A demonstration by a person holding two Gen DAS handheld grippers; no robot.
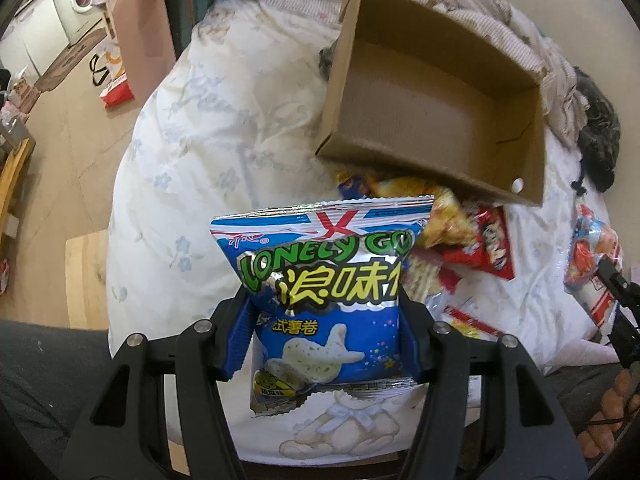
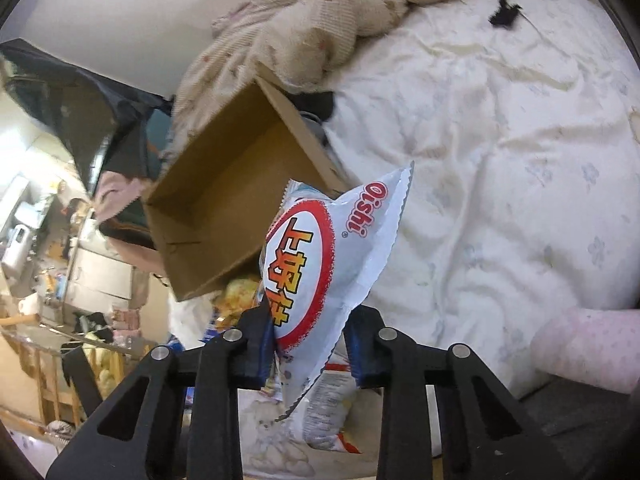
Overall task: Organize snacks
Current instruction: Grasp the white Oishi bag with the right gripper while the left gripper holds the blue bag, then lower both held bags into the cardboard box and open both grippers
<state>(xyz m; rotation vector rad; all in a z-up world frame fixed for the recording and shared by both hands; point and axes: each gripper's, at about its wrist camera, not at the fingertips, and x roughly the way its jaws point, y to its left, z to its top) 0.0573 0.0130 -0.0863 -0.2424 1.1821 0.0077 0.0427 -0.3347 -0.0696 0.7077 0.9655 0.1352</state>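
In the left wrist view, the left tool (image 1: 324, 332) is closed on a blue snack bag (image 1: 320, 288) held upright with its long axis along the fingers; the empty cardboard box (image 1: 432, 108) lies ahead and to the right on the bed (image 1: 208, 128), tilted over a pile of loose snack packets (image 1: 460, 236). In the right wrist view, the right tool (image 2: 308, 344) is clamped on a white snack bag (image 2: 320, 264), and the box (image 2: 236, 196) lies ahead and to the left, near both tools. Only the left view shows the whole box floor and the pile under its near edge.

blue bag (image 1: 324, 300): glossy foil | box (image 1: 436, 92): matt cardboard | quilt (image 1: 224, 128): soft cloth
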